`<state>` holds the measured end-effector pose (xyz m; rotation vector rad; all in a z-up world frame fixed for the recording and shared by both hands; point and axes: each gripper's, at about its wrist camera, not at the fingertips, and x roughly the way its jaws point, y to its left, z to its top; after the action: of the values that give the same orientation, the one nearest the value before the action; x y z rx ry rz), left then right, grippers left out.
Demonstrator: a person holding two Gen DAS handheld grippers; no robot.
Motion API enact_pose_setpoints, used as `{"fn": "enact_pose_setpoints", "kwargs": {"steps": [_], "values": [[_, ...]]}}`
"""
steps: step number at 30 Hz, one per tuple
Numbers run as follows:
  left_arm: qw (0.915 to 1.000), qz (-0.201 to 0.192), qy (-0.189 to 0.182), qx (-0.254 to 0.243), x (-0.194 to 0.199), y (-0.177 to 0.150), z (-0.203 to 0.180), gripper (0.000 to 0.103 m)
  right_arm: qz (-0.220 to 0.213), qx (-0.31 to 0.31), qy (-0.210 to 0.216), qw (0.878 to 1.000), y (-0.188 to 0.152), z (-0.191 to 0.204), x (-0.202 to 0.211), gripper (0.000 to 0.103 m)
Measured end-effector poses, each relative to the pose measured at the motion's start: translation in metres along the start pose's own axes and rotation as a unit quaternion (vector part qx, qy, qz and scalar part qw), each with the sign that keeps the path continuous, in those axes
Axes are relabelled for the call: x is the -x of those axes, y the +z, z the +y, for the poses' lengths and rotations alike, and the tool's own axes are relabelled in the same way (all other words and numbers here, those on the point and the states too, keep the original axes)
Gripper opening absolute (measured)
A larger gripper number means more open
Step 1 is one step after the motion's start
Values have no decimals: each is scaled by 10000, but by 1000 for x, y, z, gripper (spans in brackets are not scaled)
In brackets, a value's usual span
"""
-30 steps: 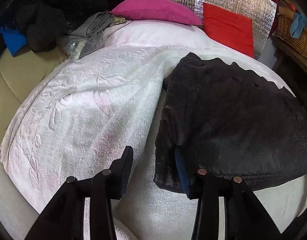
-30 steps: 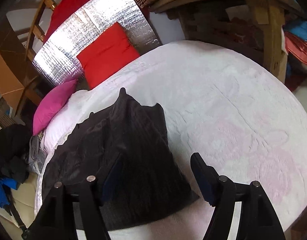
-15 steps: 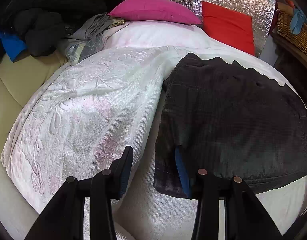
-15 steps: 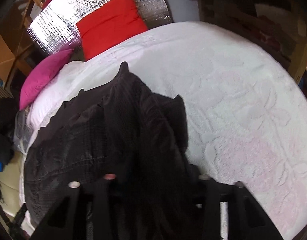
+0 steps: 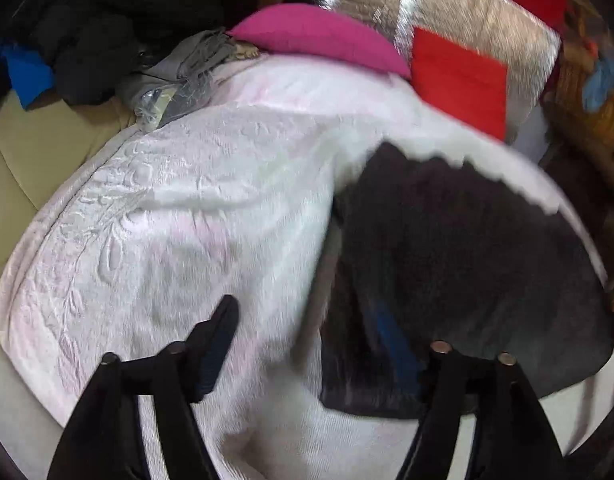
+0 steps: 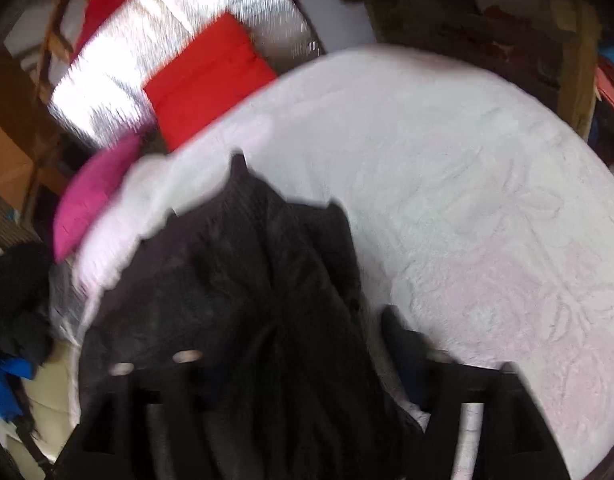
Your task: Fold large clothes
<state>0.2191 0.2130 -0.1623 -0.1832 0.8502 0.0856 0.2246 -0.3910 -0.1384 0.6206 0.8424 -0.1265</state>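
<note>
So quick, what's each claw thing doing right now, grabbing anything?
Left gripper: open, holding nothing, at the dark garment's edge.
Right gripper: fabric bunched between its fingers, but too blurred to tell if it's shut.

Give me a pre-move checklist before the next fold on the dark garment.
1. Left gripper open: ok, its fingers stand wide apart.
2. Left gripper at the dark garment: ok, one finger over its near left edge, the other over the white blanket.
3. Right gripper holding cloth: cannot tell; fabric bunches between the fingers, view blurred.
4. Garment flat: not ok, ridged up on the right side.
5. Landing area on blanket free: ok.
6. Pink pillow and red cushion apart from the garment: ok.
</note>
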Motion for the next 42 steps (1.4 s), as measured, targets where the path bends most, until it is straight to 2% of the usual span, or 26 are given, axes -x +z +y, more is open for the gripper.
{"fn": "enact_pose_setpoints", "kwargs": {"steps": [3, 5, 9, 14, 21, 25, 28, 29, 31, 32, 33, 34, 37, 40, 42], "values": [[9998, 3, -156, 149, -5, 23, 6, 81, -98, 2, 126, 9999, 13, -1, 11, 76], [9989, 239, -336, 208, -24, 44, 4, 81, 42, 1, 224, 9997, 26, 1, 8, 76], [9959, 619, -571, 319, -59, 63, -10, 81, 351, 35, 262, 9990, 46, 13, -14, 76], [9954, 729, -585, 202, -80, 75, -29, 79, 563, 19, 168, 9983, 64, 21, -47, 76], [9957, 703, -517, 311, -96, 99, -30, 54, 743, 326, 53, 9967, 94, 59, -90, 76], [9955, 852, -352, 219, -110, 104, -32, 49, 881, 585, -76, 9944, 107, 83, -116, 76], [9955, 881, -306, 147, -117, 108, -35, 46, 1043, 773, -385, 9908, 108, 96, -139, 76], [9956, 881, -277, 125, -119, 109, -36, 41, 1128, 918, -619, 9874, 107, 101, -149, 74], [9959, 901, -117, 6, -122, 110, -39, 30, 1157, 1205, -851, 9823, 102, 108, -159, 56], [9956, 932, -46, -42, -124, 109, -40, 21, 1087, 1352, -1025, 9795, 100, 110, -161, 50], [9950, 994, 13, -75, -128, 108, -41, 11, 1040, 1435, -1130, 9777, 100, 111, -161, 37], [9944, 1054, 42, -93, -131, 106, -42, 8, 976, 1508, -1223, 9761, 100, 111, -161, 32], [9949, 962, 206, -222, -131, 104, -46, 5, 735, 1563, -1157, 9781, 104, 112, -155, 17], [9955, 765, 496, -264, -125, 105, -45, 5, 500, 1583, -1167, 9792, 106, 116, -153, 14], [9931, 863, 746, -284, -130, 104, -43, 5, 539, 1522, -1164, 9800, 104, 116, -159, 14]]}}
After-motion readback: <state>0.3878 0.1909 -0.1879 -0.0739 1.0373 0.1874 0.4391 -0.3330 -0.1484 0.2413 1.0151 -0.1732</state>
